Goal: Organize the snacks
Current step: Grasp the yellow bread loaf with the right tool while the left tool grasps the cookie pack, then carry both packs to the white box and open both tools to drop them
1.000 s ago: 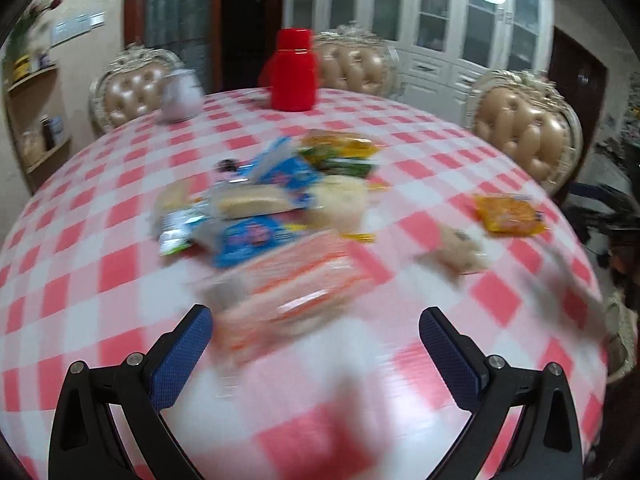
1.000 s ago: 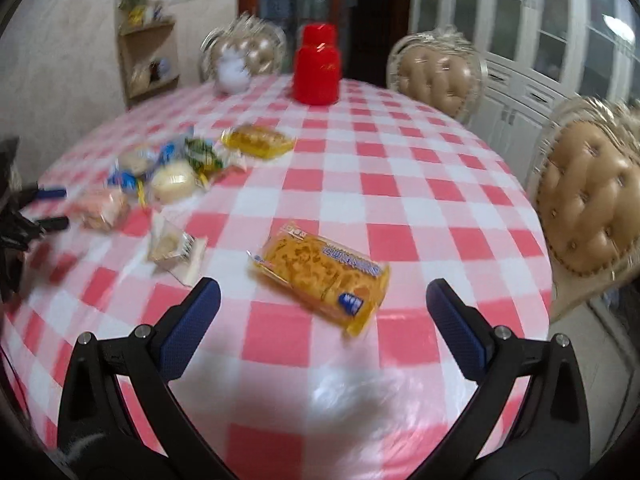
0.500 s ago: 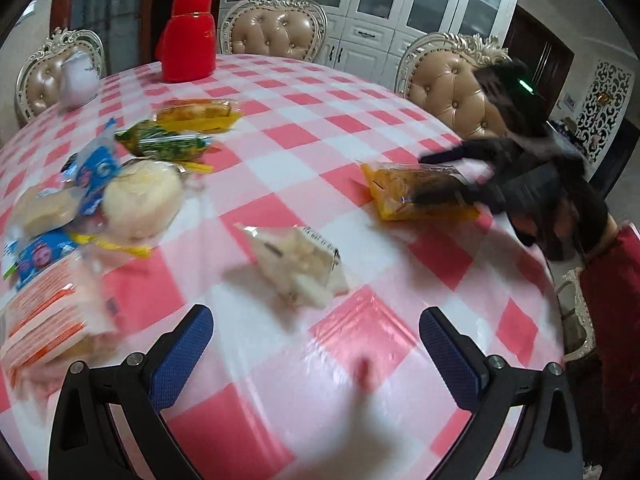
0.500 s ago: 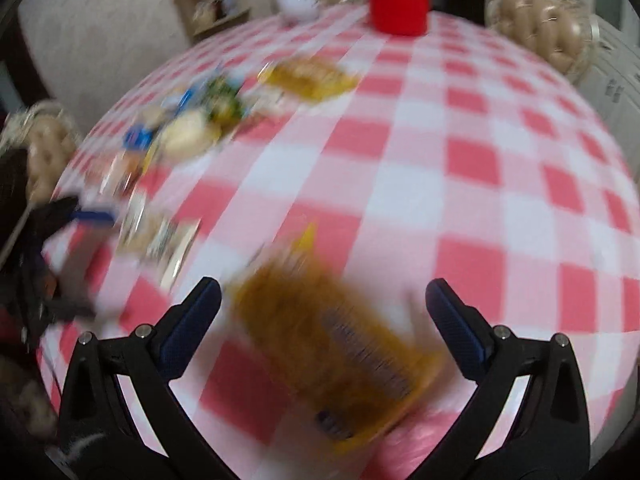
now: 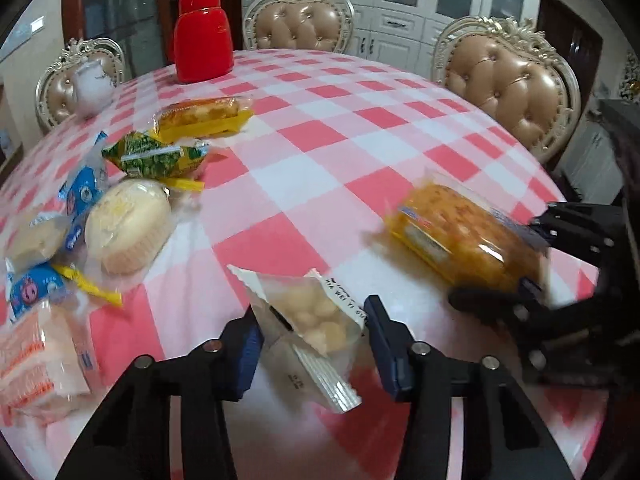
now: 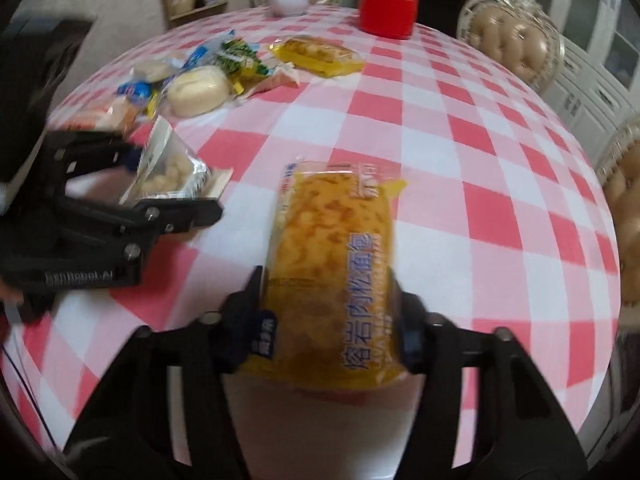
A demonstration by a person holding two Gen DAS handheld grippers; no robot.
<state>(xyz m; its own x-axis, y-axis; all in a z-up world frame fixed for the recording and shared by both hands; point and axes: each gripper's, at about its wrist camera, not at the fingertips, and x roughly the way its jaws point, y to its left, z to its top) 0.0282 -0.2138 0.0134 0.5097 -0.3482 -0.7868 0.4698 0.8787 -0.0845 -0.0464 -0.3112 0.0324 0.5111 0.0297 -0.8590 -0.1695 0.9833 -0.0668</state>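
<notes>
A clear packet of small pale puffs (image 5: 316, 320) lies on the red-and-white checked tablecloth (image 5: 320, 184). My left gripper (image 5: 314, 332) straddles it with the jaws closing, and both blue pads touch the wrapper's sides. From the right wrist the same packet (image 6: 168, 172) fills the gap of the left gripper (image 6: 168, 184). A long yellow bread packet with blue print (image 6: 332, 264) sits between the closing jaws of my right gripper (image 6: 330, 312), pads against its sides. In the left wrist view the right gripper (image 5: 508, 268) holds that yellow packet (image 5: 460, 232) at the table's right.
Several snacks are piled at the left: a round pale cake (image 5: 128, 224), a green packet (image 5: 156, 156), blue packets and an orange-striped packet (image 5: 36, 360). A second yellow bread packet (image 5: 204, 116), a red jar (image 5: 204, 36) and a white teapot (image 5: 92, 84) stand farther back. Padded chairs (image 5: 508, 76) ring the table.
The left gripper swung right from the snack pile to the clear packet and narrowed its jaws onto it. The right gripper came down over the yellow bread packet and closed in on its sides.
</notes>
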